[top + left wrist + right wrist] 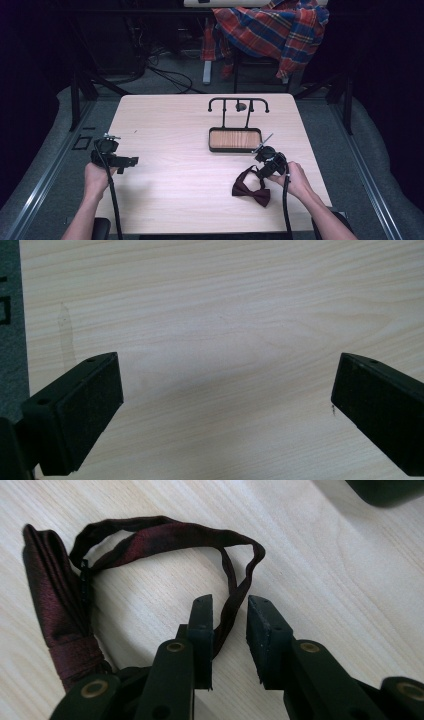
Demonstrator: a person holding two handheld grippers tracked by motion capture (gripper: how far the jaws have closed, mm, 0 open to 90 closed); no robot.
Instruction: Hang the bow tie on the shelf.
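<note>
The burgundy bow tie (251, 189) is laid flat at the near right of the bench (170, 150), so its neck strap (235, 587) can be caught. The strap is straddled by the right tongs (230, 602), not yet pinched. The left tongs (227, 385) are held spread over bare wood. A stand with a tray (235, 139) is set behind; a plaid shirt (272, 27) is draped beyond, in a dark room.

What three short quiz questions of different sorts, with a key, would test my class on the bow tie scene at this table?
1. True or false: the strap of the bow tie lies between the right gripper's jaws.
2. Which gripper stands wide open over bare table?
3. What stands beyond the bow tie: A) stand with wooden tray, B) bowl?

Key: 1 true; 2 left gripper; 3 A.
</note>
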